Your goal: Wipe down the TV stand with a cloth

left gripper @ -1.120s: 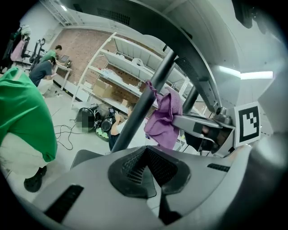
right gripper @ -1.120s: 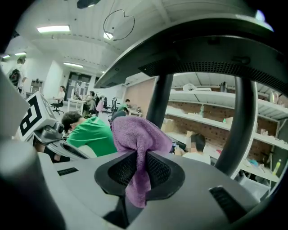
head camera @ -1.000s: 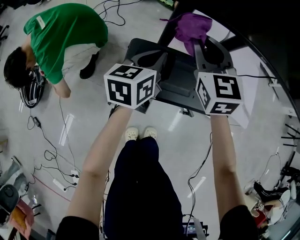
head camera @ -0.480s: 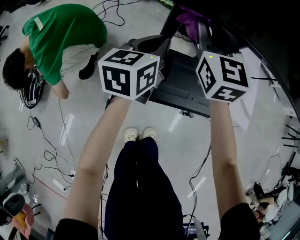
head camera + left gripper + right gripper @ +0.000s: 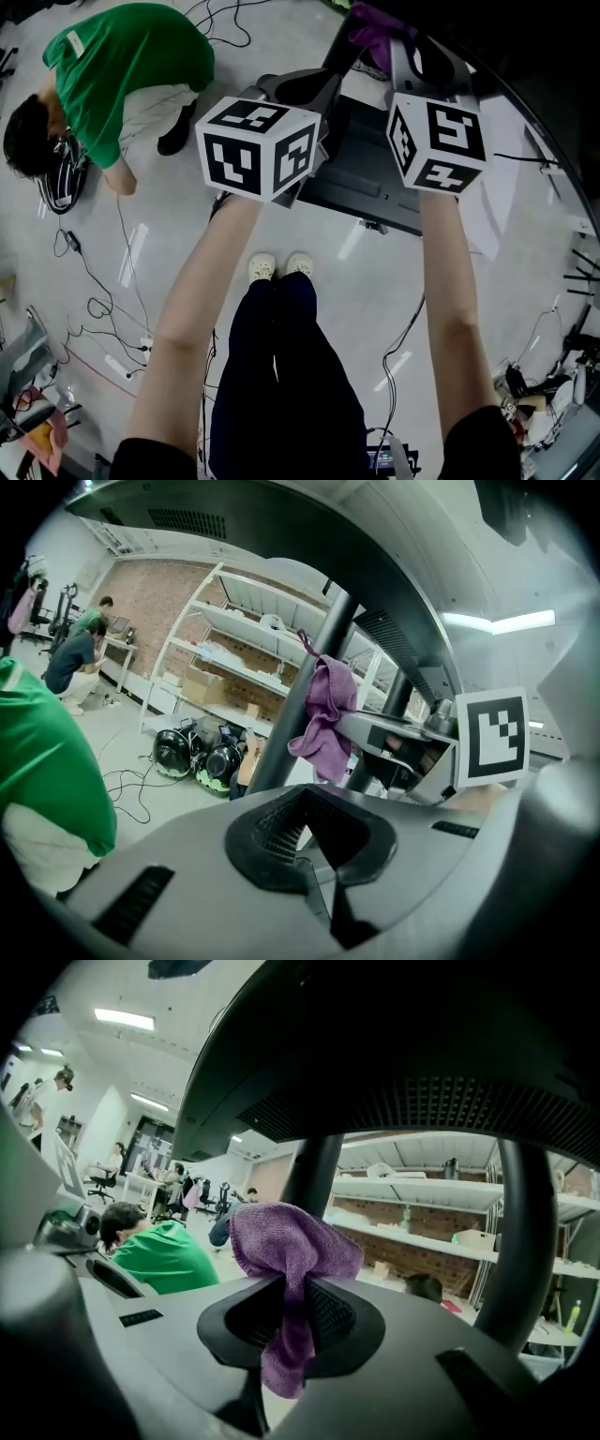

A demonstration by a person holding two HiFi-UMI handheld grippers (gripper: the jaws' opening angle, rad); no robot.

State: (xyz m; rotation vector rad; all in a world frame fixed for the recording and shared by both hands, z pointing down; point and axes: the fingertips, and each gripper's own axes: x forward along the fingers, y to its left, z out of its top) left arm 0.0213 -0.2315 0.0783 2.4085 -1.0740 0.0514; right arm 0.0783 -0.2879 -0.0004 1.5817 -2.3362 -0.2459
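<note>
Stand posts (image 5: pixel 314 1171) close ahead, dark panel (image 5: pixel 422 1054) overhead, open floor (image 5: pixel 361 277) below

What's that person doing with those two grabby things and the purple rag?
A person holds a gripper in each hand in front of a black TV stand. The right gripper has its jaws shut on a purple cloth, held up beside the stand's pole, under the screen. Whether the cloth touches the pole can't be told. The left gripper has its jaws together with nothing in them. Another person in a green shirt crouches on the floor nearby.
</note>
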